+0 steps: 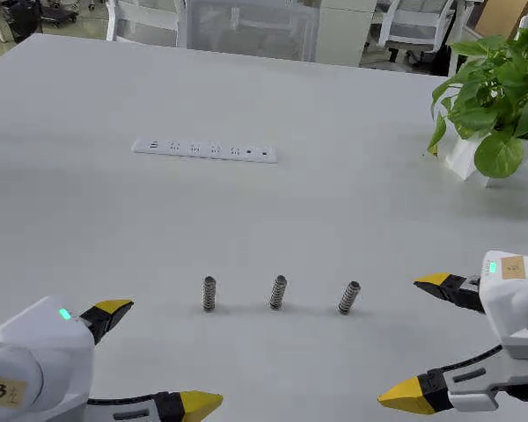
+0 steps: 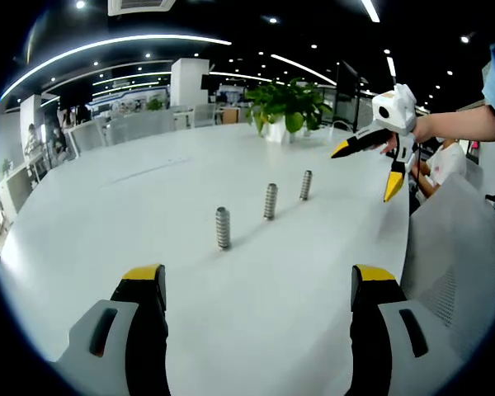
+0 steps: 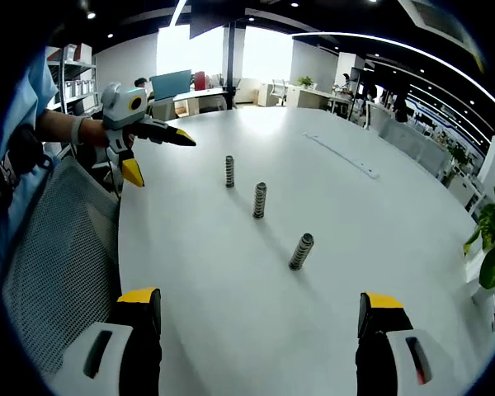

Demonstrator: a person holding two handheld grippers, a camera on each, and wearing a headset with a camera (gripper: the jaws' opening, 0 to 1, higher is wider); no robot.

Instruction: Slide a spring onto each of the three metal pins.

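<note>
So there are three coils standing in a row on the grey table (image 1: 334,220): the left spring (image 1: 209,294), the middle spring (image 1: 278,292) and the right spring (image 1: 349,297). The first two stand pretty much straight up, while the right one tilts, top leaning right in the head view. I honestly can't make out the pins under the coils, too small.

The left claw (image 1: 158,355) hangs low at the near left, spread wide with nothing between its yellow tips. The left spring is ahead of it and a bit to its right, not touching. From its own camera the left claw (image 2: 257,273) looks down the row, with the left spring nearest.

The right claw (image 1: 414,338) is off to the right of the right spring, also wide apart and holding nothing, clear of the coil. In the right gripper view the right spring is the closest one, just ahead of the right claw (image 3: 261,298).

Further back on the table there's a white power strip (image 1: 204,150), and a potted plant (image 1: 497,97) at the far right.
</note>
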